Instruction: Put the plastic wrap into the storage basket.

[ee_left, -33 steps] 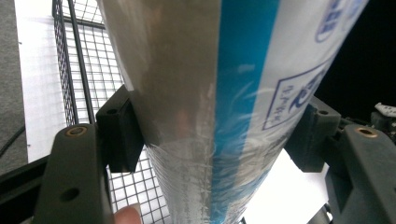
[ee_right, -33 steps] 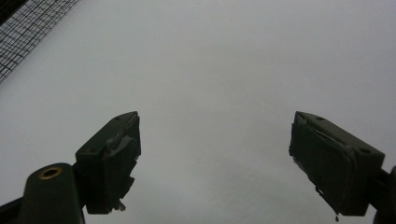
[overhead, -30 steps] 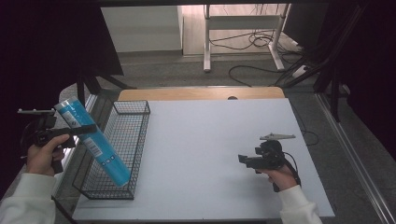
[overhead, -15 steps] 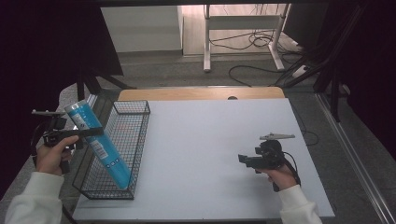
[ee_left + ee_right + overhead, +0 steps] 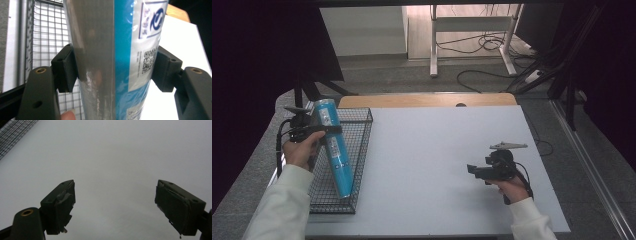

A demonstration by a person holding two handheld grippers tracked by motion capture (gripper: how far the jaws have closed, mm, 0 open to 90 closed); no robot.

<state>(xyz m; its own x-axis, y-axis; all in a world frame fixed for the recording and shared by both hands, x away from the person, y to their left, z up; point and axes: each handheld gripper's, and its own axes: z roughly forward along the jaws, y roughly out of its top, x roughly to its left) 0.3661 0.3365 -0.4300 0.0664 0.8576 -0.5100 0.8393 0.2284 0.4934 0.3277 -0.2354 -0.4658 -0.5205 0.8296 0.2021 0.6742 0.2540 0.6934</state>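
Tube (image 5: 117,50), blue and silver, shows a QR code (image 5: 145,60).

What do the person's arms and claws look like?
Both arms wear white sleeves. The left claw and right claw are black with blocky pads and brass-coloured rivets. The right one's pads look frayed; a grey three-cornered plate tops it, and black cables trail from both.

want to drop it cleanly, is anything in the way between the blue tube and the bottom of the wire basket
Nothing visible does. The left gripper is shut on the blue tube, which tilts over the wire basket with its lower end already inside. The mesh floor around it looks bare. The right gripper rests open, far off.
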